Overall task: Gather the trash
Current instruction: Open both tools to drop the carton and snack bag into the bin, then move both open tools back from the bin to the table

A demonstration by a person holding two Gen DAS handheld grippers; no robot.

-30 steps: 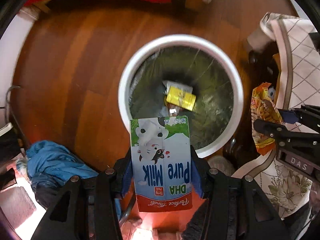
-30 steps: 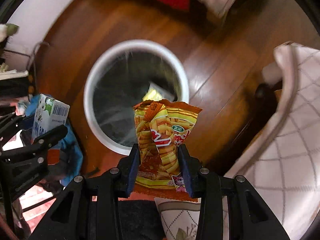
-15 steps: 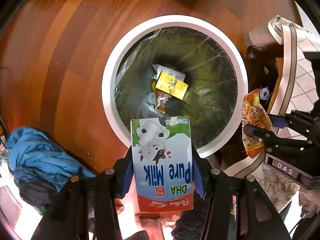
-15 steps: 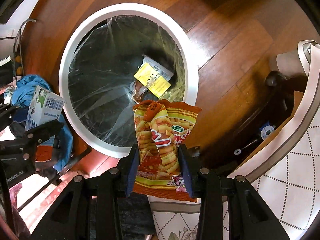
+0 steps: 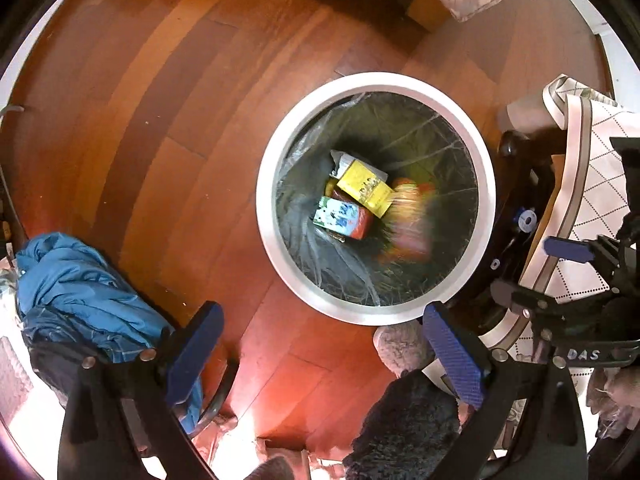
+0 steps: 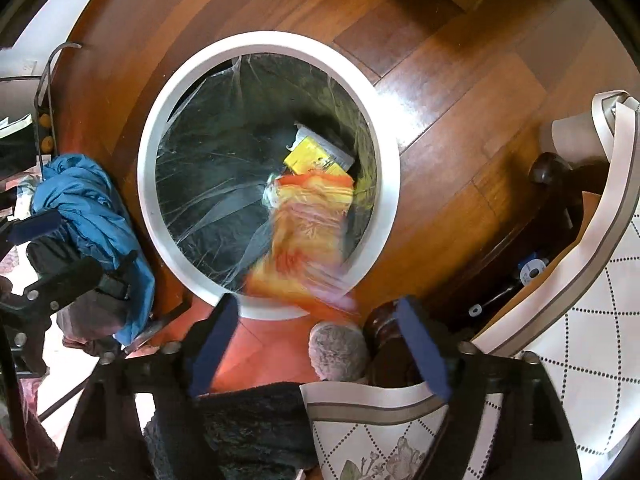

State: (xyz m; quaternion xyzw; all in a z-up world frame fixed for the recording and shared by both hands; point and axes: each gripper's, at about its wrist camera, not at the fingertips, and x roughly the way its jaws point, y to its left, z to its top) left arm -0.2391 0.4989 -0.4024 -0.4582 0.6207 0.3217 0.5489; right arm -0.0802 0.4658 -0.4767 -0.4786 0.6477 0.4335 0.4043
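Reddish wooden floorboards (image 5: 168,128) filled most of what I saw, with a crumpled blue cloth (image 5: 80,280) lying at one side and a patterned tablecloth (image 6: 580,320) hanging at the other. Between them stood the white-rimmed trash bin (image 5: 280,264), lined with a clear plastic bag (image 6: 208,208). At its bottom lay a yellow box (image 5: 366,194) over a pale wrapper, and the milk carton (image 5: 340,220) rested on its side just beside the box. The orange snack bag (image 6: 308,232) showed as a blur inside the bin's mouth, dropping toward the rest. My left gripper (image 5: 320,356) was opening, its blue pads (image 5: 192,352) wide apart with nothing between them. My right gripper (image 6: 316,348) was opening too, empty, just below the blurred bag, near the bin's rim.
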